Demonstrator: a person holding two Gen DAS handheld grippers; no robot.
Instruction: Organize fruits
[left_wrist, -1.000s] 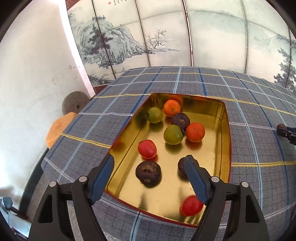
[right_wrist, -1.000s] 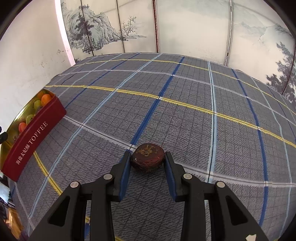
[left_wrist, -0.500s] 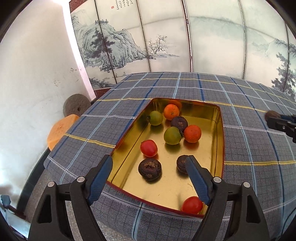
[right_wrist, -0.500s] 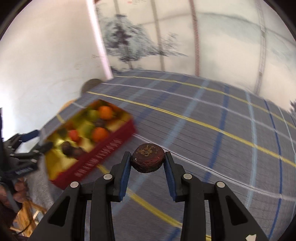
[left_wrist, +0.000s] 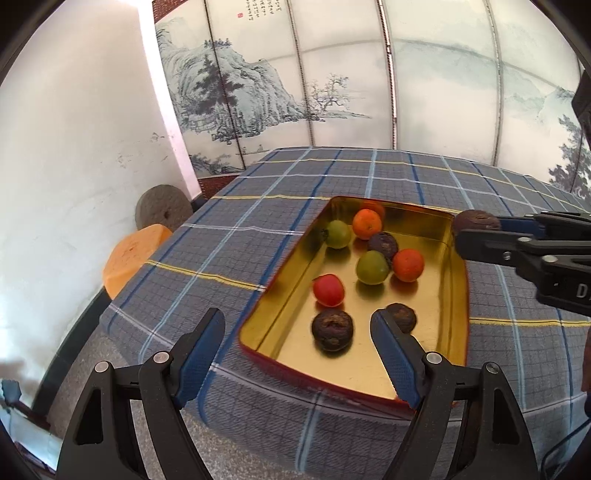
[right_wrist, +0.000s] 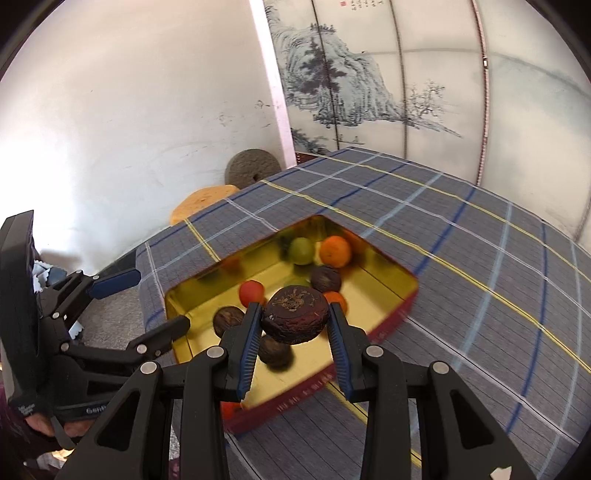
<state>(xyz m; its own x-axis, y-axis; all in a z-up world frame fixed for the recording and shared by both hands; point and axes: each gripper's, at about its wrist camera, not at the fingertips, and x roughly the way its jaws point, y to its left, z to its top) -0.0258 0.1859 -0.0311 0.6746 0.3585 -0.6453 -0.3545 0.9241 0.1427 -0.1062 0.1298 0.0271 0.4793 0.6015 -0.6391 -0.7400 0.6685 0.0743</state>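
A gold tin with red outer walls (left_wrist: 456, 295) (right_wrist: 384, 266) lies on the plaid tablecloth. It holds orange, green, red and dark brown fruits, among them a red one (left_wrist: 328, 290) and a dark one (left_wrist: 331, 329). My right gripper (right_wrist: 295, 332) is shut on a dark brown wrinkled fruit (right_wrist: 295, 314) and holds it in the air above the tin's near right side. It also shows in the left wrist view (left_wrist: 476, 225) over the tin's right rim. My left gripper (left_wrist: 299, 354) is open and empty at the tin's near edge.
The plaid table (left_wrist: 258, 229) ends close on the left and front. Beyond its left edge stand an orange stool (left_wrist: 129, 254) and a round grey stone (left_wrist: 162, 210) against a white wall. A painted screen (left_wrist: 332, 92) stands behind the table.
My right gripper has lifted the dark fruit off the cloth and carried it left to above the tin. My left gripper has pulled back a little and stays open.
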